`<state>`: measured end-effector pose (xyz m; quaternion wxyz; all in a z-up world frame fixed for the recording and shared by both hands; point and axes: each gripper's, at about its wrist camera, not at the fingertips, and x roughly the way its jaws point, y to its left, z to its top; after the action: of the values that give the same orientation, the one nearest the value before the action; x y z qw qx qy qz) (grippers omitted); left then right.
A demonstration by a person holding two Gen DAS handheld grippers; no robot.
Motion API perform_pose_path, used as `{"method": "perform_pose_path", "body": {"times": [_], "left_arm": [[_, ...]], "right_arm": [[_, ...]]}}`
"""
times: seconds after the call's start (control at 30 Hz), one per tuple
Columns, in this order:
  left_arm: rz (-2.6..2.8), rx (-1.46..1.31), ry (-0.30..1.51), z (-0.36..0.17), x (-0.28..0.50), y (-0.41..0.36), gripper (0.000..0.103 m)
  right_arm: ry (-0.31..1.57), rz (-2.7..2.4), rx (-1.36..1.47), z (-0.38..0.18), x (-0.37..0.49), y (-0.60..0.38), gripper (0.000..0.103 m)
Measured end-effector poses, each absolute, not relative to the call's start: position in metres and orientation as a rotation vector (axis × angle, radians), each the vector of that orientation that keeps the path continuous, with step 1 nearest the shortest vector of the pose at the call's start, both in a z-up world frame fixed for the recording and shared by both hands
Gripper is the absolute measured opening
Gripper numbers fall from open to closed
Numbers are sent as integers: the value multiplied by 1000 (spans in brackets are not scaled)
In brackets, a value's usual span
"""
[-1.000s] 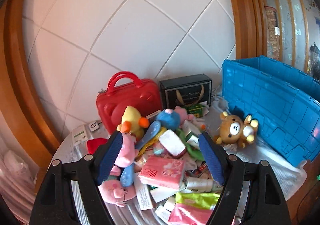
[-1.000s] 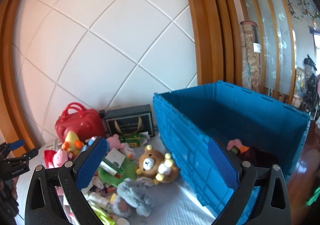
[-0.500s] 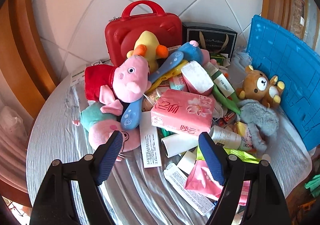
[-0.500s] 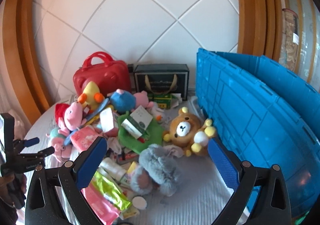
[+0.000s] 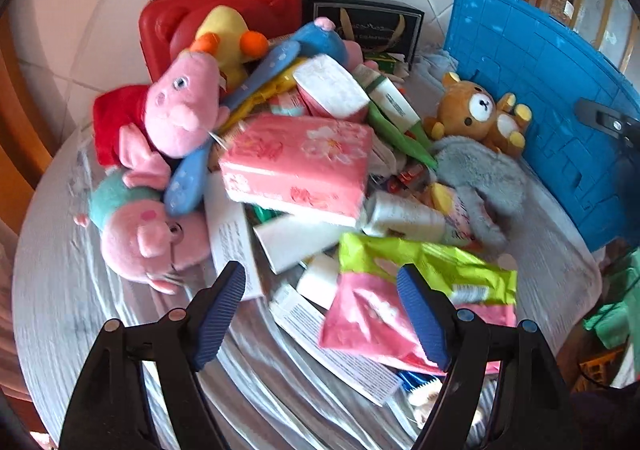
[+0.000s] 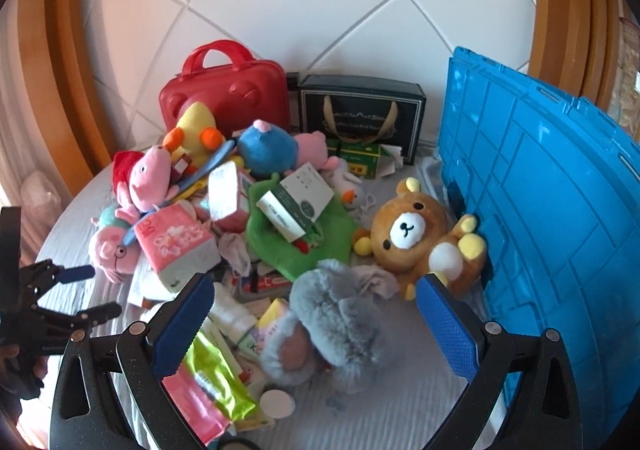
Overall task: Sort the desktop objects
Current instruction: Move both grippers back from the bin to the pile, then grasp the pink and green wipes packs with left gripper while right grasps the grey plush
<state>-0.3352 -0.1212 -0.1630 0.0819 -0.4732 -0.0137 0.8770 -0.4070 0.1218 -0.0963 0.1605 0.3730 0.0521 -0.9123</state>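
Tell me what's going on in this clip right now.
A person holds a two-finger gripper in each hand over a round table heaped with toys and packets. Both are open and empty. The left gripper hovers above a pink packet and a green packet at the near edge. The right gripper is poised around a grey plush slipper, beside a brown bear plush leaning on the blue crate. Nothing is gripped yet.

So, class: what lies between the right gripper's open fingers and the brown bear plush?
In the right wrist view, the grey fluffy plush lies between the right gripper and the brown bear plush, which leans on the blue crate.
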Motion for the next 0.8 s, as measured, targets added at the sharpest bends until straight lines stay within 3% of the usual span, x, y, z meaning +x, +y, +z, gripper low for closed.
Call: {"method": "perform_pose_path", "body": {"times": [0.23, 0.63, 0.8], "left_arm": [[2451, -1535, -311, -212, -305, -91, 78], [2422, -1662, -844, -263, -296, -66, 78], [2487, -1632, -796, -252, -325, -53, 78]], "right_arm": [[140, -2557, 1125, -112, -414, 124, 102], [306, -2447, 1197, -144, -433, 130, 102], [356, -2431, 1202, -156, -451, 134, 102]]}}
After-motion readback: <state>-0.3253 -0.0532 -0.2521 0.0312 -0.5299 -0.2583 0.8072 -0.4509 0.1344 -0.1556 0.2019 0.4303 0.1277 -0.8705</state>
